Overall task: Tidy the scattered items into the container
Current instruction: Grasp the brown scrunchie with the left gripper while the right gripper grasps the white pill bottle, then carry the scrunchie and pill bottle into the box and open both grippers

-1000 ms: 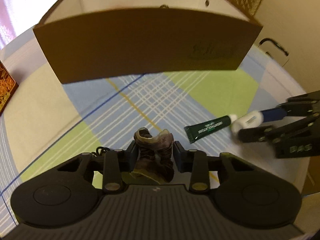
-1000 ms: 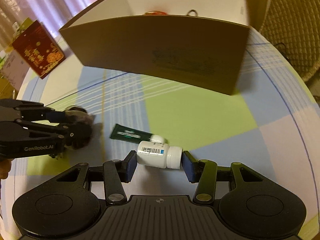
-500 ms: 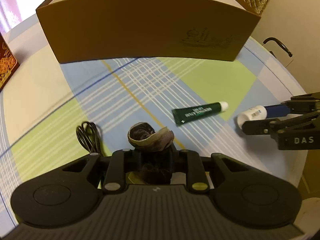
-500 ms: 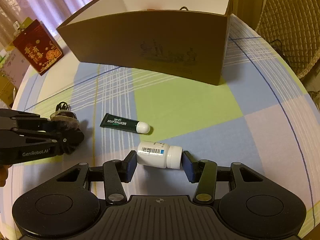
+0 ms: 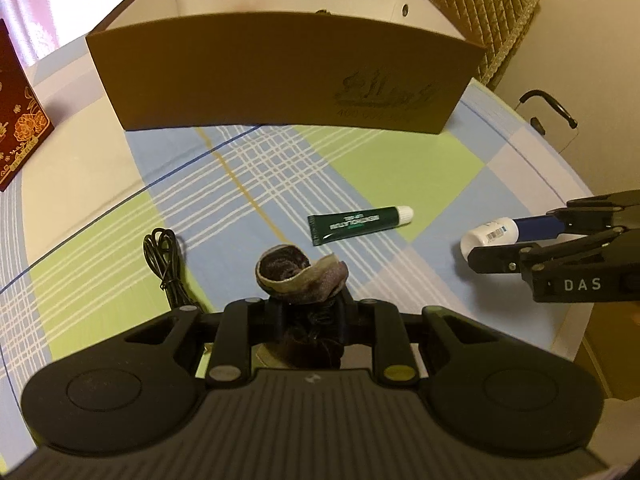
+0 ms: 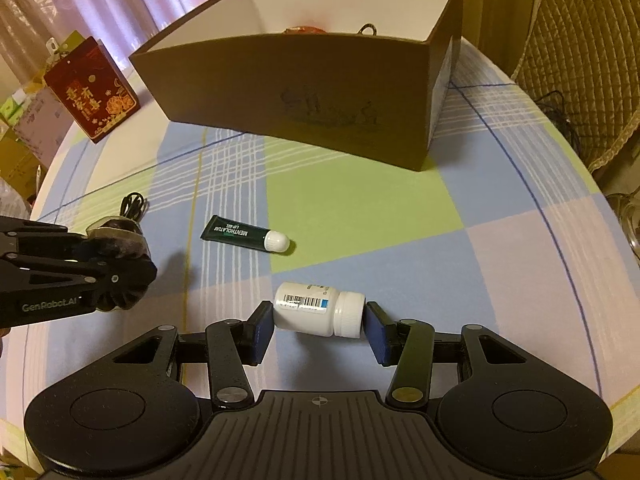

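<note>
Holding stuff in both: left tool [image 5: 308, 316] clamps a rolled sock [image 5: 300, 272], right tool [image 6: 320, 324] pinches a pill bottle [image 6: 320, 310], both short of the box [image 6: 304, 92]. Probably lift and drop them in next.

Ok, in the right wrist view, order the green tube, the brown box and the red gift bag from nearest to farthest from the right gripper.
From the right gripper, which is shut on the white pill bottle:
1. Green tube, lying just ahead and slightly left on the tablecloth.
2. Brown box, further ahead at the middle of the table.
3. Red gift bag, far left, near the table's back edge.
</note>
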